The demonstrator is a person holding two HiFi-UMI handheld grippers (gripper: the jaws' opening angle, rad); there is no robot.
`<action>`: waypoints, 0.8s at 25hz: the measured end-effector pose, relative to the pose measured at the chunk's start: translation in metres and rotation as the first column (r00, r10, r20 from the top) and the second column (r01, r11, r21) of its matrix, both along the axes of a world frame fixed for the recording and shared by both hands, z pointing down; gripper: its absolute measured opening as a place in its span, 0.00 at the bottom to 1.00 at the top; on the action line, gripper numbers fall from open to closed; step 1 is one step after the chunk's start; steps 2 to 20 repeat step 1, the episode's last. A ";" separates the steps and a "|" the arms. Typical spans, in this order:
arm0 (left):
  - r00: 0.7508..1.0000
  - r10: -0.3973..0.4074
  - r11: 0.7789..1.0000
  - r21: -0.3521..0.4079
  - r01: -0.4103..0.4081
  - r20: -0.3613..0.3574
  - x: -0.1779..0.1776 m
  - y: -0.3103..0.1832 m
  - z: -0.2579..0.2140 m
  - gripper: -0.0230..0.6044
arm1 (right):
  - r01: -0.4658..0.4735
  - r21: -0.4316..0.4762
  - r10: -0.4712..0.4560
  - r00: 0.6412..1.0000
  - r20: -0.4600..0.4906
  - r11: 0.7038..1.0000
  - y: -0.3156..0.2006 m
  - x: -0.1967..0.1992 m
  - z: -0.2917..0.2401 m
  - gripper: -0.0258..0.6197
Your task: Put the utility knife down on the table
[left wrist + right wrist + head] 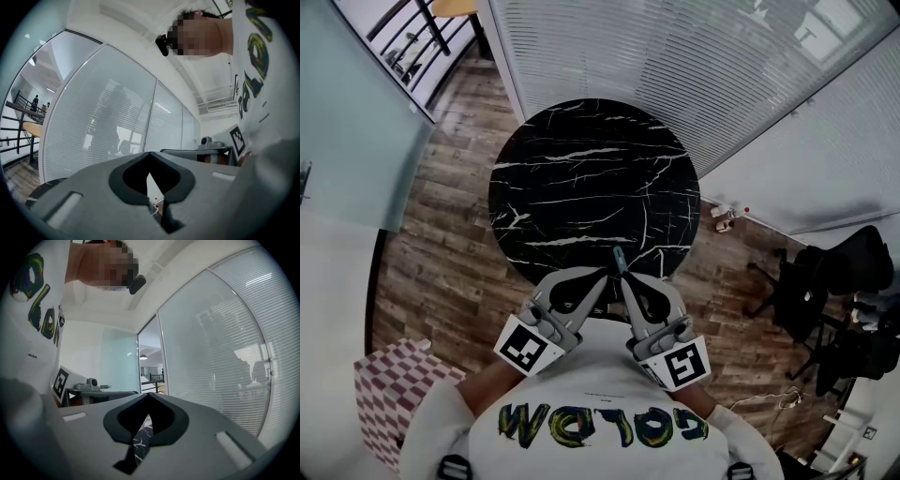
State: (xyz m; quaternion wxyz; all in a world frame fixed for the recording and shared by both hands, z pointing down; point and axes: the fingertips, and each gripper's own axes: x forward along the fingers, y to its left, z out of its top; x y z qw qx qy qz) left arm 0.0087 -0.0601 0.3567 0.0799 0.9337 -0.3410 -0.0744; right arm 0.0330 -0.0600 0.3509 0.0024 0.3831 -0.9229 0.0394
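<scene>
Over the near rim of the round black marble table (581, 169), the right gripper (624, 277) is clenched on the teal utility knife (619, 259), which juts from its tip over the tabletop's near edge. Just beside it, also at the table's near rim, the left gripper (602, 274) has its jaws pressed together on nothing.
</scene>
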 end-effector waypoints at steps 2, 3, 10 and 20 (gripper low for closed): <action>1.000 0.000 1.000 0.001 0.000 0.000 0.000 0.000 0.000 0.04 | 0.000 0.001 0.000 1.000 0.000 1.000 0.000 0.000 0.000 0.04; 1.000 0.000 1.000 0.001 0.000 0.000 0.000 0.000 0.000 0.04 | 0.000 0.001 0.000 1.000 0.000 1.000 0.000 0.000 0.000 0.04; 1.000 0.000 1.000 0.001 0.000 0.000 0.000 0.000 0.000 0.04 | 0.000 0.001 0.000 1.000 0.000 1.000 0.000 0.000 0.000 0.04; 1.000 0.000 1.000 0.001 0.000 0.000 0.000 0.000 0.000 0.04 | 0.000 0.001 0.000 1.000 0.000 1.000 0.000 0.000 0.000 0.04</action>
